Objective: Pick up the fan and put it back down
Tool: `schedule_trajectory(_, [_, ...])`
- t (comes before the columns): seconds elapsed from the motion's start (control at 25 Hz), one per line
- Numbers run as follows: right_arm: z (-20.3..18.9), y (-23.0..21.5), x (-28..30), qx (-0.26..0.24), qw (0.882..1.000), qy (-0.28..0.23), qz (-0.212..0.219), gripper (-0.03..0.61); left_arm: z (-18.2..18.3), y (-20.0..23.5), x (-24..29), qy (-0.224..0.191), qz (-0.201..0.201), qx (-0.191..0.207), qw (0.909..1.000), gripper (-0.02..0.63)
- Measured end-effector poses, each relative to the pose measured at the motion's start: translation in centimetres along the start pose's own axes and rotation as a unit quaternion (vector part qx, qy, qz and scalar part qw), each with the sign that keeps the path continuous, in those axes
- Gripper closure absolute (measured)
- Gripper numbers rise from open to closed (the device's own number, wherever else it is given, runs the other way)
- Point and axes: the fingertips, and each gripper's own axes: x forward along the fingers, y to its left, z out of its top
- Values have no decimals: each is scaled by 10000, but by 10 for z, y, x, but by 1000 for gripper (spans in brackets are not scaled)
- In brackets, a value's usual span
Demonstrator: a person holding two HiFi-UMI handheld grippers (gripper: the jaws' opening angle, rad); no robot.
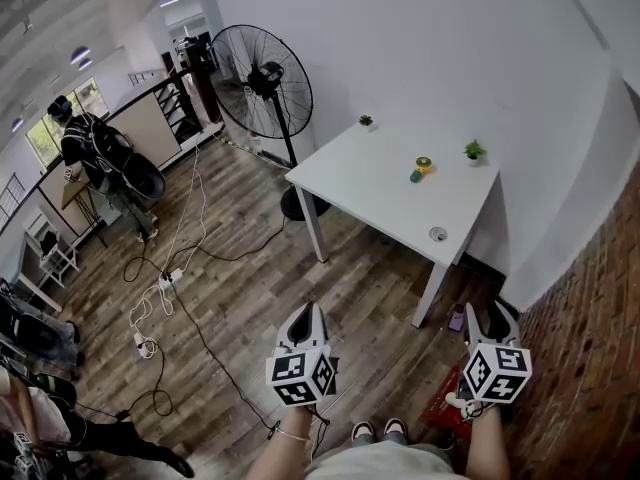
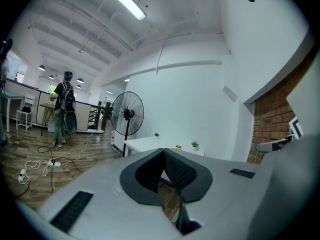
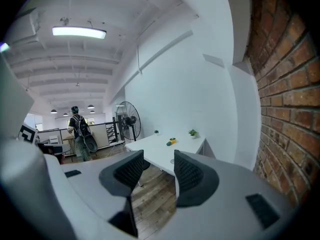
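Left gripper (image 2: 163, 153) clenched on nothing; right gripper (image 3: 159, 166) released, empty; both well short of the table (image 1: 360, 183). Small yellow fan (image 1: 421, 168), so judged, lay near the table's far edge, beside a plant (image 1: 474, 151). Risk: a long reach could knock fan or plant over.

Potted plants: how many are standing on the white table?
2. One potted plant stands at the white table's far corner, on the left in the head view; the other stands further right, close to the wall. None seems hidden.
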Motion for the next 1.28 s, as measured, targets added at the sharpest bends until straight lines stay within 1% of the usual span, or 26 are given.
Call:
schedule_trajectory(0.4, [-1,21,10,51,9999,-46,-75,390,5,32,1,4,48,54,10000,601])
schedule_trajectory(0.6, [-6,22,15,88,9998,40,-155,391,3,40,7,80,23,32,10000,601])
schedule_trajectory(0.8, [-9,26,30,8,9998,133,-160,391,-1,50,21,117,37,-15,9999,603])
schedule_trajectory(1.12, [-3,25,79,-50,9997,172,-151,391,-2,70,59,161,167,-67,9997,601])
schedule_trajectory(1.28, [6,22,113,-38,9997,188,-148,393,3,80,89,190,264,-104,9994,603])
